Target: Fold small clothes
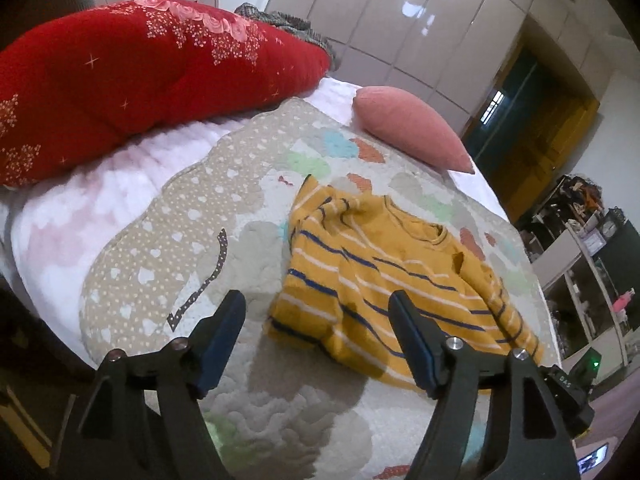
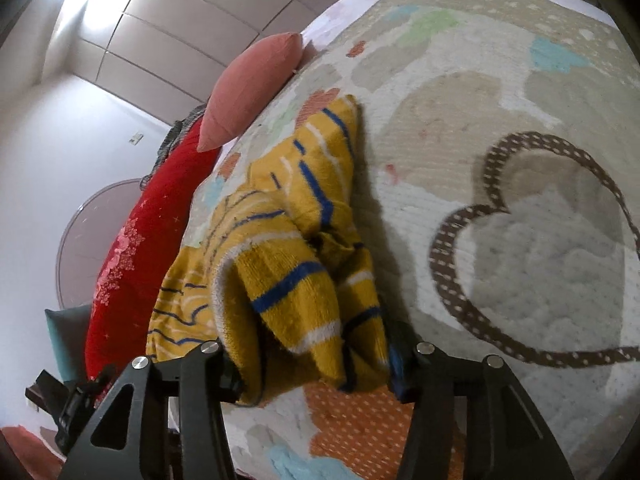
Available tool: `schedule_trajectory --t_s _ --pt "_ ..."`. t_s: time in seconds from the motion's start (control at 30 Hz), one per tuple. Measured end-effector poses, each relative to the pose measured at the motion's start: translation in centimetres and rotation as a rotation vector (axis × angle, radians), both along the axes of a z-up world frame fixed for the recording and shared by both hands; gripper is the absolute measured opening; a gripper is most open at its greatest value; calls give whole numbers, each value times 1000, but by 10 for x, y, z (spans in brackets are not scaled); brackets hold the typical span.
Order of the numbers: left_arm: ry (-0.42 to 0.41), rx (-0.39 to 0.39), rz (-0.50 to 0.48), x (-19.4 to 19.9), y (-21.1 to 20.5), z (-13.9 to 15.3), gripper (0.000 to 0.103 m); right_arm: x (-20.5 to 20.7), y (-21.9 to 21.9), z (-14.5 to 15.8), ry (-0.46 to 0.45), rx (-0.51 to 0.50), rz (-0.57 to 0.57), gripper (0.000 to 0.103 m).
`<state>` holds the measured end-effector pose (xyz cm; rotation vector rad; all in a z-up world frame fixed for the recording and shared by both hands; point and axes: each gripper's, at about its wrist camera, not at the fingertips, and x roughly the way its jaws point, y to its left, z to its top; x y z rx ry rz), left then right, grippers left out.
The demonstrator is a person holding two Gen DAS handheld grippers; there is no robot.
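The yellow striped shirt lies bunched on the heart quilt, near the pink pillow. Its loose fold could slip open. The left gripper tilts down above it, jaws spread and empty. The right gripper has spread jaws around cloth; whether they pinch, nobody can tell.

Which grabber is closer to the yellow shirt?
The right. The right gripper has a bunched part of the shirt between its open fingers. The left gripper hangs open above the shirt's near edge, not touching it.
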<state>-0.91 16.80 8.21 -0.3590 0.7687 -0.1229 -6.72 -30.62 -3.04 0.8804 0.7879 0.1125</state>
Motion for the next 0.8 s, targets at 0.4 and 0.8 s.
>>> schedule_trajectory --t_s 0.4,0.8 --pt "24 9 -17 -10 -5 -6 74 -15 5 20 11 -257 4 69" --pt "54 26 -46 -10 -15 -14 74 -20 2 21 -4 -257 16 72"
